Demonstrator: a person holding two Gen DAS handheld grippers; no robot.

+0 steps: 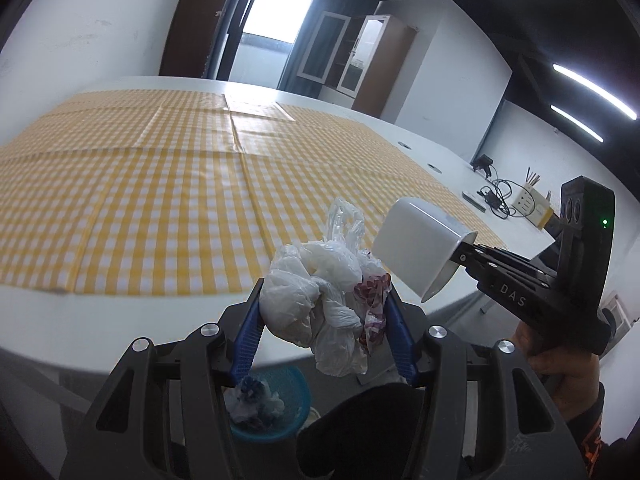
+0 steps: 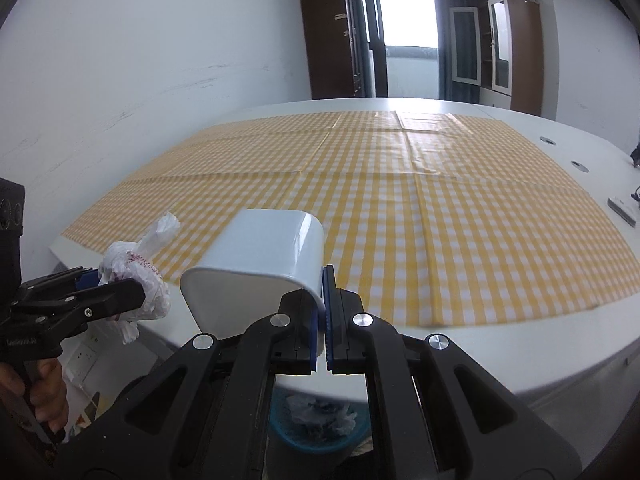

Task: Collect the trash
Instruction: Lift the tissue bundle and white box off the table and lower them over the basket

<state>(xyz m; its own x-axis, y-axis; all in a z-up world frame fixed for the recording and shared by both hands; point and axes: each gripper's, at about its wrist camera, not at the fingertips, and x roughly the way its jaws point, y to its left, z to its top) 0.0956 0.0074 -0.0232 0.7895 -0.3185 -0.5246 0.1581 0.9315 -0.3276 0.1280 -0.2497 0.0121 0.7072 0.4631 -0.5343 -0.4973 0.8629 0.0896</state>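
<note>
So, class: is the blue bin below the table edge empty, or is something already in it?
Not empty. The blue bin already holds crumpled plastic trash; both wrist views show it lying inside the mesh wall. How full it is cannot be told.

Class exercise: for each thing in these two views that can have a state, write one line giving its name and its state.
Left gripper: shut on crumpled white plastic bags, carried in the air.
Right gripper: shut on the wall of a white plastic tub, tipped on its side.
Blue mesh wastebasket: on the floor, already holding trash.
Yellow checked tablecloth: spread flat.
</note>
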